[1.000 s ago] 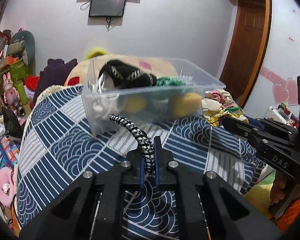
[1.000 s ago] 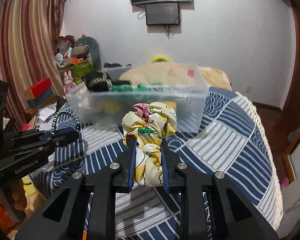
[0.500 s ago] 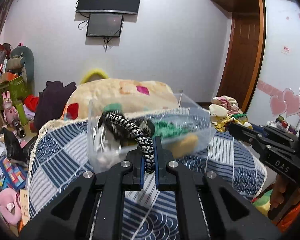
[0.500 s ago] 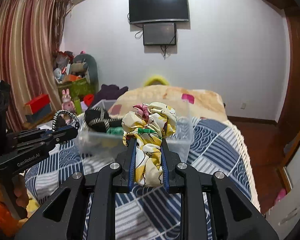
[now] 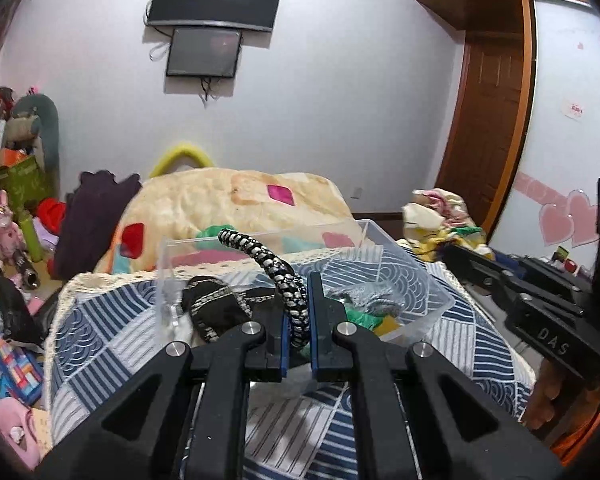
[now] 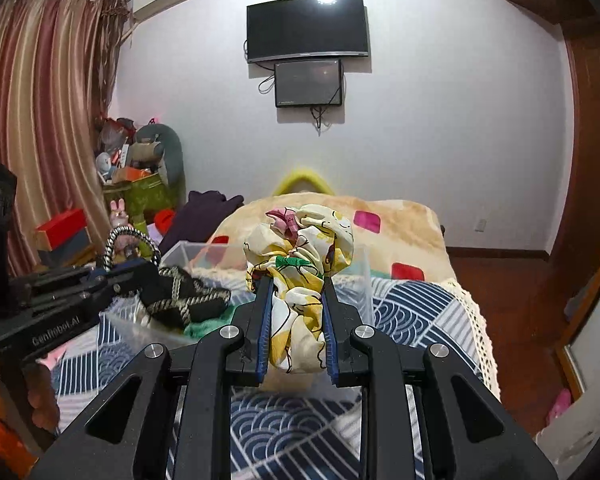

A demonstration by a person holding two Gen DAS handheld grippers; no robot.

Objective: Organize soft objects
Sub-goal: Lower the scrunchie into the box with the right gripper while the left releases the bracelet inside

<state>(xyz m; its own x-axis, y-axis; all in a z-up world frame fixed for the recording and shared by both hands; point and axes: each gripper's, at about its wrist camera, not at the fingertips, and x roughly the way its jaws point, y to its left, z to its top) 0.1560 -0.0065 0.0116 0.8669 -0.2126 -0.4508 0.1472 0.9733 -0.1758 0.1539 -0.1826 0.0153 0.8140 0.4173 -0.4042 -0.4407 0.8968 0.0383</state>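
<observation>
Claws both loaded, held above the bed. My left claw (image 5: pixel 299 312) is pinching a black-and-white braided cord (image 5: pixel 274 270) between its blue pads; the free end is arching up and to the left over the clear plastic bin (image 5: pixel 434 300). My right claw (image 6: pixel 295 322) is gripping a bunched floral cloth (image 6: pixel 300 248), cream and yellow with pink and green marks, which is bulging out above the pads and hanging a little below them.

Bin is sitting on the blue-and-white patterned bedspread (image 6: pixel 412 304), open at the top. Inside I am seeing a black piece with pale braided trim (image 6: pixel 184 298), something green (image 5: pixel 360 318) and a grey lump (image 5: pixel 364 294), with a bit of yellow (image 5: pixel 392 326) near the right wall. Both held items are outside the bin, on the near side of it; from the right wrist view the cloth is lining up with the bin's near right corner.

Beyond the bin a beige blanket with coloured patches (image 5: pixel 236 200) is covering the far end of the bed. Wall behind is carrying a dark television (image 6: pixel 307 28) with a smaller screen (image 6: pixel 309 83) under it. Striped curtains (image 6: pixel 40 120) are hanging at the left in the right wrist view, with a cluttered pile of boxes and toys (image 6: pixel 136 176) beside them. A brown wooden door (image 5: pixel 488 120) is showing in the left wrist view.
</observation>
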